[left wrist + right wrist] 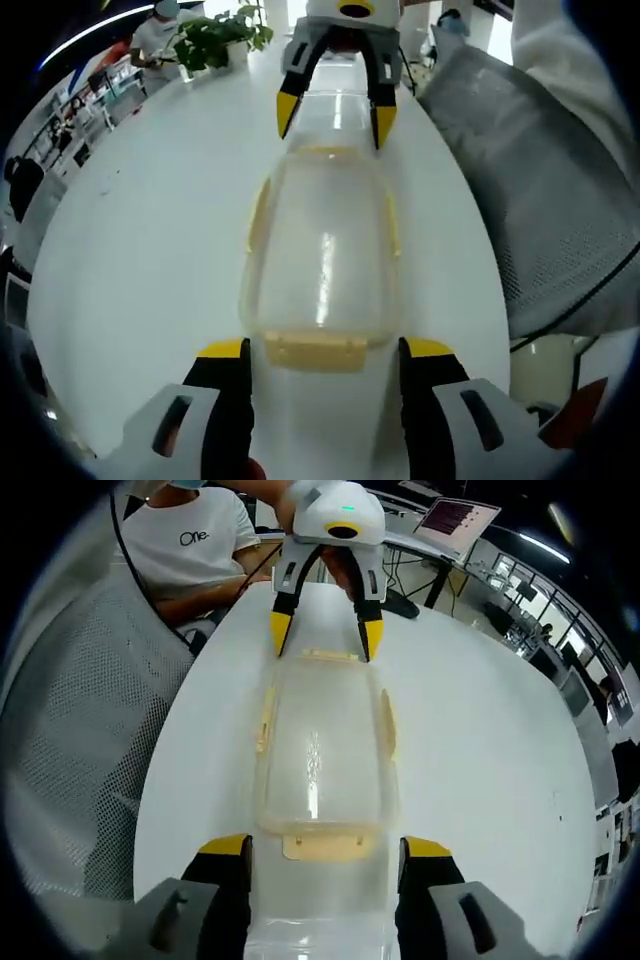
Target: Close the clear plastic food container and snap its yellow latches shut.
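White table (140,250), container (320,260) lengthwise between hand-held grippers

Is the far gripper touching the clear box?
Cannot tell. In the left gripper view, the right gripper has its yellow tips either side of the clear box's far end, but no contact or gap shows plainly.

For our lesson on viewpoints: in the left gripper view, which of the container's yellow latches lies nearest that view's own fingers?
The end latch on the container, lying between the left gripper's fingers. The two side latches run along its long edges, further off.

One container (320,265), two grippers (322,360), perhaps four latches (315,350).
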Demonstrator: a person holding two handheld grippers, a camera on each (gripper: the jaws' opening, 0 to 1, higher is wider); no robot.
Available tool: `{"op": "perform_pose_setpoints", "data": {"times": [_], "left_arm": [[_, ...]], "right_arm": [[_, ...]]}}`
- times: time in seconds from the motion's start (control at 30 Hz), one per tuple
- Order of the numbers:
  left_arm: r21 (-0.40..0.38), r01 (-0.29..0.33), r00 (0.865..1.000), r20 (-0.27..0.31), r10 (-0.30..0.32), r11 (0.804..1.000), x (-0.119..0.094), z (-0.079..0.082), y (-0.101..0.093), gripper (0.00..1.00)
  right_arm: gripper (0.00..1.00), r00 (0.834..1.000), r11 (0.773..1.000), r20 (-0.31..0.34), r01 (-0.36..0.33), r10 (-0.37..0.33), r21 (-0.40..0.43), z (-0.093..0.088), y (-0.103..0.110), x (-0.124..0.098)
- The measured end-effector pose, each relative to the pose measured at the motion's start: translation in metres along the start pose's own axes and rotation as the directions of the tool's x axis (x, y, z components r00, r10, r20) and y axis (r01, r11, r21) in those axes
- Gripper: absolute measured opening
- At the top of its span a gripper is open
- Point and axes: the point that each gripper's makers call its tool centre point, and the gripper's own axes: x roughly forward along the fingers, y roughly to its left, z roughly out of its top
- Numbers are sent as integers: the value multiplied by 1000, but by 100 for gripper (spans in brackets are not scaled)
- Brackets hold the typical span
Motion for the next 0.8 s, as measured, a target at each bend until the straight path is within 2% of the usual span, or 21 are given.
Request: {"op": "perform_pose_setpoints", "data": {"times": [0.3, 0.6, 0.7, 0.8], "left_arm": [[9, 17, 1000, -4, -17, 1000, 3, -1, -1, 55], [11, 26, 1000, -6, -26, 1000, 5, -2, -1, 53], [5, 25, 1000, -4, -25, 1000, 5, -2, -1, 52], [14, 23, 1000, -9, -23, 1000, 5, -2, 0, 50]], "right_arm": [[53, 1000, 1000, -3, -16, 16, 21, -3, -2, 4], [41, 999, 998, -14, -52, 52, 27, -7, 3, 7], [43, 999, 998, -17, -50, 50, 30, -6, 2, 9], [41, 999, 999, -18, -49, 49, 21, -5, 0, 10]]}}
